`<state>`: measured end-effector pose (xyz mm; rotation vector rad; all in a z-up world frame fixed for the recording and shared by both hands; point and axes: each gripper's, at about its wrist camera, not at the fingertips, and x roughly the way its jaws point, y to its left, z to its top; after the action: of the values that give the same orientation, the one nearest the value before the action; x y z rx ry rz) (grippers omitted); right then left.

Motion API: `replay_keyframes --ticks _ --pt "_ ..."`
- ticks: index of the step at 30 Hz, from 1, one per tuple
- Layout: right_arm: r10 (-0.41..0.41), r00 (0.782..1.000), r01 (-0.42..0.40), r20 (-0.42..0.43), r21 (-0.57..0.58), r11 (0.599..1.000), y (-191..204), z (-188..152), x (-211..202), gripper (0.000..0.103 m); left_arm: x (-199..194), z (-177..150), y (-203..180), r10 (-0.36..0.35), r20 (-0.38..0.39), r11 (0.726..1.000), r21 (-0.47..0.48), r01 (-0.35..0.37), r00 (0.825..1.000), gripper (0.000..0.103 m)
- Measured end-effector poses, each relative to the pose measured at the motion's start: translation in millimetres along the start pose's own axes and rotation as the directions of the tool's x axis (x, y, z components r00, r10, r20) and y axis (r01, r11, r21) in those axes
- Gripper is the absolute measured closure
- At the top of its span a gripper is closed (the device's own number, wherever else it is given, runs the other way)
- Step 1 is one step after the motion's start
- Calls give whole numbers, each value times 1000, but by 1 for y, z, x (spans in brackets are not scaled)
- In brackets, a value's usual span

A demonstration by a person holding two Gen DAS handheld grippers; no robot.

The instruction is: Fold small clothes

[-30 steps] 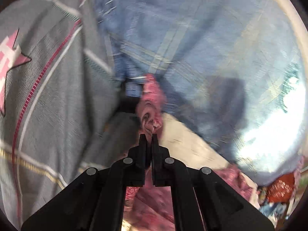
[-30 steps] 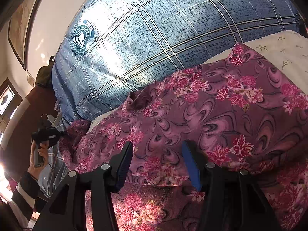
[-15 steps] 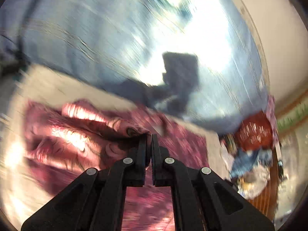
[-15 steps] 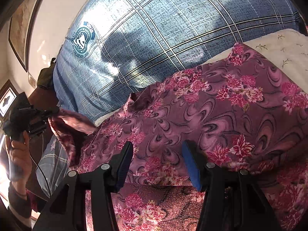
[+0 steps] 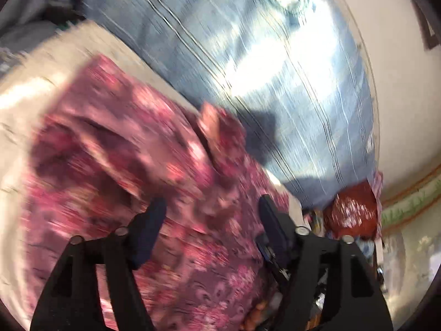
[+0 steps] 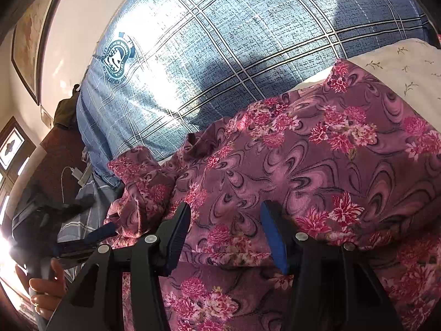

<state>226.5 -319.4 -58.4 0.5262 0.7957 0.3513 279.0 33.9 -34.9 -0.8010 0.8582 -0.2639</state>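
Sunlit bedroom, pale wall [image 6: 71,27] with a framed picture [image 6: 26,41] at far left. Across the back, a big blue plaid quilt [image 6: 220,41] with a crest badge [image 6: 117,59]; under it, nearer, a cream sheet [image 6: 399,63] with small sprigs. Spread over that sheet, filling the near half of both views: the floral maroon garment [image 6: 317,160], the piece being folded. Left flap of it lying doubled inward over the main body, ridge bunched at left [image 6: 137,182], edge touching the quilt. At far right in the left wrist view, a red bundle [image 5: 351,209] beside clutter, too blurred to name.

Left gripper [image 5: 212,215] low over the garment, jaws opening, cloth beneath them but no pad pressing on it; seen also from the right wrist view at lower left, in the person's hand [image 6: 45,284]. Right gripper [image 6: 226,215] half spread, hovering above the garment's middle, nothing pinched.

Step in hand, by judgement: release of the flap at the end of the first fold. Next move likely calls for smoothing the ridge, then a pinch on the opposite edge at right, carried across to match, without dragging the lower layer.
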Motion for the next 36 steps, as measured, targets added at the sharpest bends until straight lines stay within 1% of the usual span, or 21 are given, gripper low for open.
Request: replay_keyframes --ticks 2,3,5,6,7,8,11,12,14,15,16,17,18,21,24,27,28,31,32,34,36 --pt "-57 998 57 -38 -12 998 13 8 3 46 -12 12 14 25 31 1000 -18 -24 999 33" --pt "-40 998 39 -44 -14 999 21 13 4 46 -15 16 20 27 42 999 -36 -25 999 33" --pt "27 999 -29 -47 -44 999 48 22 7 46 -18 23 34 28 44 996 -87 -24 999 33" --pt "43 997 -47 -57 -83 995 66 26 12 41 -13 22 42 25 32 994 -108 -21 999 33" --pt "50 996 -60 -79 -136 989 86 28 19 33 -13 24 50 22 20 991 -130 -19 1000 33" --pt "42 995 -59 -94 -189 980 104 28 27 32 -8 25 55 20 9 989 -148 -18 1000 33" --pt "-33 993 -10 -113 -357 934 152 24 57 32 0 22 62 2 -3 984 -180 -3 1000 33" --pt "-100 988 45 -114 -410 911 164 22 72 32 -1 23 64 0 -5 983 -186 -1 1000 33" --pt "-185 979 125 -88 -459 879 173 18 90 36 -1 22 66 3 -7 982 -189 -4 1000 33" --pt "-204 977 152 -66 -461 874 172 18 93 52 -1 22 67 2 -8 982 -190 -4 1000 33" --pt "-188 980 139 -69 -438 888 167 21 94 82 0 22 69 3 -10 981 -193 -5 1000 33" --pt "-152 984 106 -89 -392 914 160 26 92 94 1 23 71 5 -11 980 -197 -8 1000 33" --pt "-122 989 86 -87 -340 936 150 32 85 92 1 23 72 2 -12 979 -202 -4 1000 33" --pt "-40 999 37 -12 -191 981 113 50 41 93 4 23 74 -14 -22 975 -223 9 1000 33" --pt "20 998 -17 63 -46 999 73 63 1 93 8 21 71 -17 -33 974 -225 9 999 33" --pt "6 996 -12 90 63 998 32 70 -23 93 14 18 67 -9 -44 975 -222 -1 999 33" --pt "-8 997 0 82 104 995 16 70 -27 93 16 17 67 -11 -51 975 -224 -1 999 33" --pt "-11 999 2 43 201 979 -19 60 -27 96 22 14 64 12 -58 976 -218 -24 998 33" --pt "3 1000 -9 25 231 973 -28 56 -24 96 23 14 62 20 -57 977 -213 -32 998 33" --pt "1 1000 -4 10 273 962 -40 49 -20 90 23 14 60 36 -59 979 -197 -47 998 33" --pt "21 1000 -20 -1 299 954 -45 45 -15 88 22 15 58 44 -53 980 -192 -54 998 33"
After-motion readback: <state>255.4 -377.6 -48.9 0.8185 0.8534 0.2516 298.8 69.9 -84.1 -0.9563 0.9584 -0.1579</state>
